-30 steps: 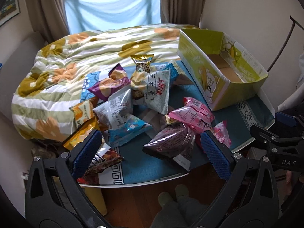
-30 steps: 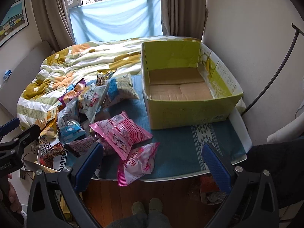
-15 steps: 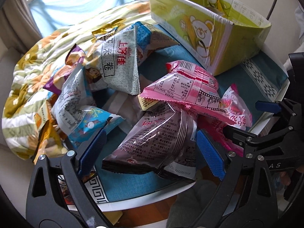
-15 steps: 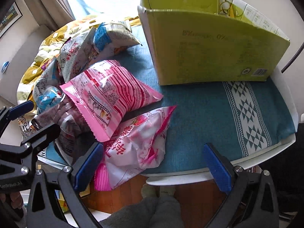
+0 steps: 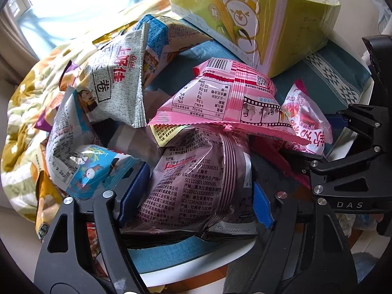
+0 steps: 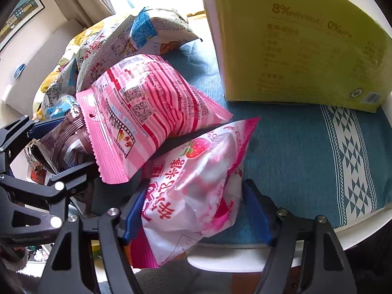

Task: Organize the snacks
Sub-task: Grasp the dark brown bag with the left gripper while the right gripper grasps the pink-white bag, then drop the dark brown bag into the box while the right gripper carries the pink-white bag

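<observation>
At the table's near edge: left gripper has just been closing, pads against the mauve snack bag; right gripper likewise on the strawberry snack bag. Step: grasping. Next, likely: lift both into the green box at the far edge.

A pink striped bag, a purple-brown bag and a yellow-green box are seen on a teal cloth with white triangles.

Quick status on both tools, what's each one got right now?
Left tool: just closed on the purple snack bag.
Right tool: just closed on the strawberry snack bag.
</observation>
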